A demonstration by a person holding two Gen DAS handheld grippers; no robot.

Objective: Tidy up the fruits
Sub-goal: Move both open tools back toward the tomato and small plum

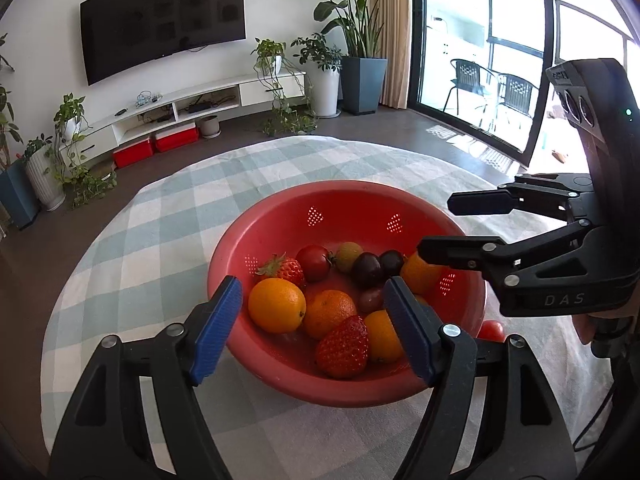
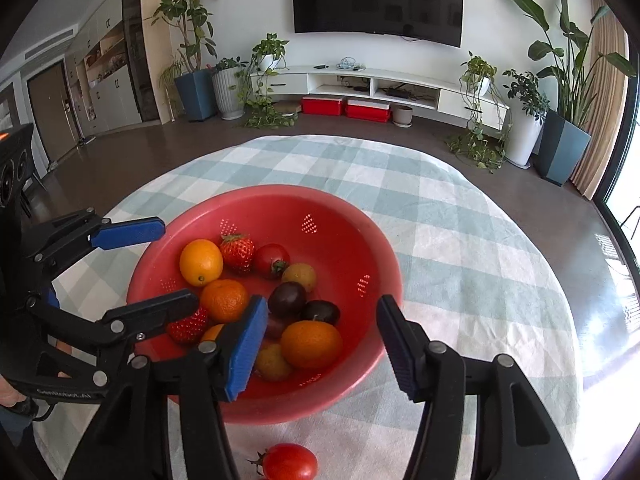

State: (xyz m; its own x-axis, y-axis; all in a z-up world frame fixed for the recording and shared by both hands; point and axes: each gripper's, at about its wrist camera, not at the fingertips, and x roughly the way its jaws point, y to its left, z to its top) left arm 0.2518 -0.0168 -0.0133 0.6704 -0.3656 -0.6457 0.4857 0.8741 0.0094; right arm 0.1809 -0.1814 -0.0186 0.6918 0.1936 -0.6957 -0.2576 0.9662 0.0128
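Checked tablecloth, living room beyond. Red colander, centre: oranges, strawberries, tomatoes, dark fruit, which we judge sorted. One tomato left outside, near edge. Left gripper and right gripper both parted, empty.

Pretty leafy living room here. Round table under a pale green checked tablecloth. Big dark TV on the white wall, long white media shelf below it with two red boxes underneath. Potted plants all around, plus balcony chairs past the glass door.
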